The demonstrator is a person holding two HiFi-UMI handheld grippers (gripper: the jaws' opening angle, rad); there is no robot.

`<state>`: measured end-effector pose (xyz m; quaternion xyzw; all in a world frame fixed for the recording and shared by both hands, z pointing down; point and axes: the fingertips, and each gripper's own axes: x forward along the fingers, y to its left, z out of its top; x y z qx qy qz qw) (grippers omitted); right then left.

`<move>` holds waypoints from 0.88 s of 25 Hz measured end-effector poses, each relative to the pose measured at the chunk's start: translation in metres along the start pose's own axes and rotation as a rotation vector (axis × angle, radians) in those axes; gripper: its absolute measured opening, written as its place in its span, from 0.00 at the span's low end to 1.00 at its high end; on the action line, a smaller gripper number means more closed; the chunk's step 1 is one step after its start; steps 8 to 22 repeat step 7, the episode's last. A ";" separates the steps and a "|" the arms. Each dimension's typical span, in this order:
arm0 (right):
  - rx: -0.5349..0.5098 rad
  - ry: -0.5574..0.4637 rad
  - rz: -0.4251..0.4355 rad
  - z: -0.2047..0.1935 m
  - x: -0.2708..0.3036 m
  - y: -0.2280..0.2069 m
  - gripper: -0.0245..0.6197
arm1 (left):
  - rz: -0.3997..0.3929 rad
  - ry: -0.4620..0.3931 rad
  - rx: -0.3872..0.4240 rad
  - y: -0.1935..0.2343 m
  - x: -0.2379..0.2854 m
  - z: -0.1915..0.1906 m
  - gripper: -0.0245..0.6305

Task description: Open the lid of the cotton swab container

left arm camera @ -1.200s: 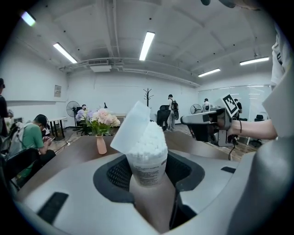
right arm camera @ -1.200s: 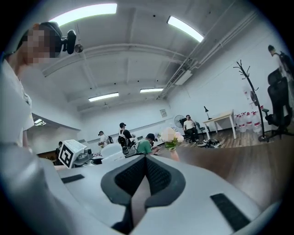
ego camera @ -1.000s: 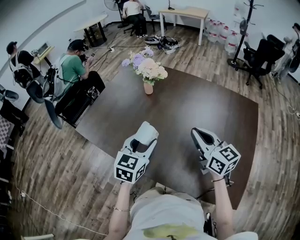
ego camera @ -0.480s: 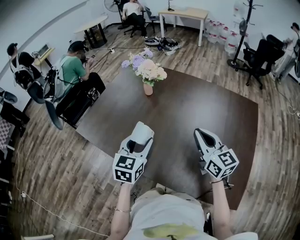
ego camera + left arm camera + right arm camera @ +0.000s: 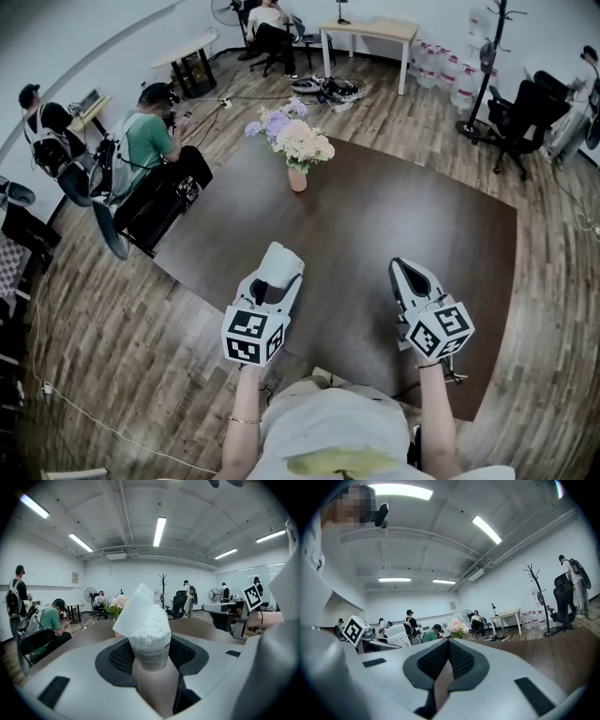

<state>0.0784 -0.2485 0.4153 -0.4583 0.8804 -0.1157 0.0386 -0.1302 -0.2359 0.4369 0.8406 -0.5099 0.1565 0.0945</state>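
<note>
Two items over the table's (image 5: 403,202) near edge: left hand-held gripper (image 5: 279,265) clasps the cotton swab container (image 5: 150,649), lid (image 5: 134,609) already tipped up; right hand-held gripper (image 5: 449,660) clenched, empty. We judge the opening done.

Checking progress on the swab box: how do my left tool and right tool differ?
The left tool grips the clear plastic cotton swab container, its white lid tipped up; the right tool holds nothing. The left tool's jaws stand wide on the container; the right tool's jaws are closed together. Both are pale grey, held out toward the dark brown table.
</note>
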 end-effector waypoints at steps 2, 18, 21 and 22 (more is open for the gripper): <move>0.002 -0.002 -0.006 0.000 -0.001 -0.001 0.07 | 0.003 0.002 -0.002 0.000 -0.001 -0.001 0.37; 0.007 -0.026 -0.019 0.003 -0.001 -0.004 0.07 | -0.002 0.011 -0.009 0.004 0.000 -0.002 0.37; 0.007 -0.026 -0.019 0.003 -0.001 -0.004 0.07 | -0.002 0.011 -0.009 0.004 0.000 -0.002 0.37; 0.007 -0.026 -0.019 0.003 -0.001 -0.004 0.07 | -0.002 0.011 -0.009 0.004 0.000 -0.002 0.37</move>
